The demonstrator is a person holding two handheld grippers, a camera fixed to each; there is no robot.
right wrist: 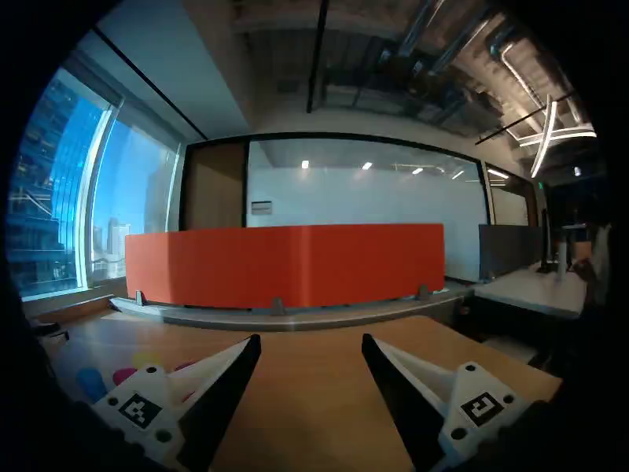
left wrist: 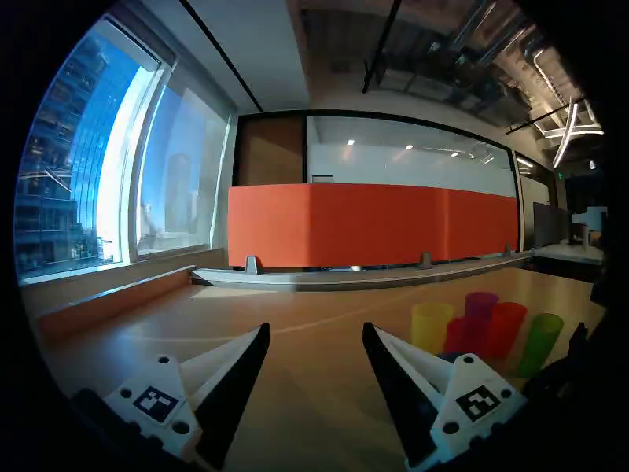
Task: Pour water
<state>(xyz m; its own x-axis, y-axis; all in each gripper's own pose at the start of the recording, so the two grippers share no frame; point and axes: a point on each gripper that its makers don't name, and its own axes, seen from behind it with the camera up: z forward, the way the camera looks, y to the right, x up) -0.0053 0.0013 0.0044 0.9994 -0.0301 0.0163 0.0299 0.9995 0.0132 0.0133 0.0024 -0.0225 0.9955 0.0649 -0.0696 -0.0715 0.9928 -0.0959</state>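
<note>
Several coloured plastic cups stand grouped on the wooden table at the right of the left gripper view: a yellow cup (left wrist: 431, 325), a purple cup (left wrist: 480, 307), a red cup (left wrist: 503, 329) and a green cup (left wrist: 539, 342). My left gripper (left wrist: 316, 334) is open above the table, left of the cups, with nothing between its fingers. In the right gripper view my right gripper (right wrist: 311, 344) is also open and holds nothing. Blurred coloured cup tops (right wrist: 118, 376) peek out behind its left finger (right wrist: 212, 377).
An orange divider panel (left wrist: 369, 224) on a grey base runs across the table's far edge. Tall windows (left wrist: 86, 181) line the left side. Another desk (right wrist: 535, 291) stands at the right. The wooden table (right wrist: 314, 409) stretches ahead of both grippers.
</note>
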